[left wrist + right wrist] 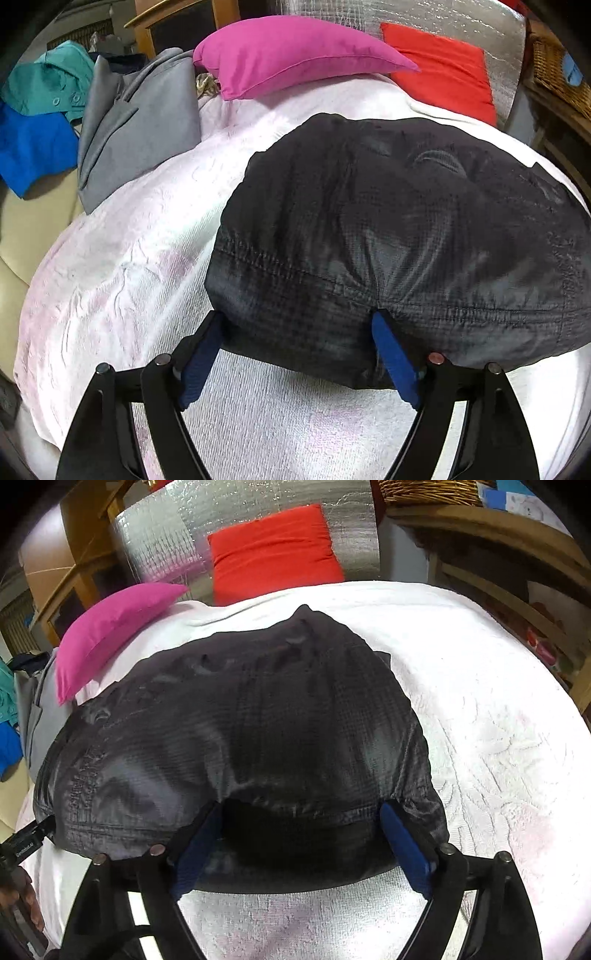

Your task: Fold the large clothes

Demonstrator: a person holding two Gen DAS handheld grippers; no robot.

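Note:
A black, shiny garment [388, 229] lies folded into a compact shape on the white towel-covered surface [129, 258]. My left gripper [299, 332] is open, its blue-padded fingers [391, 354] straddling the garment's near left hem, fabric between them. In the right wrist view the same garment [240, 731] fills the middle. My right gripper [303, 827] is open too, its fingers [402, 845] set around the garment's near right hem. The left gripper's body shows in the right wrist view at the far left edge [26, 845].
A pink pillow [288, 55] and a red cushion [443, 70] lie at the back against a silver foil sheet [221, 535]. A grey garment [136, 125], a teal one [48, 77] and a blue one [33, 151] are piled left. Wooden shelving [498, 572] stands right.

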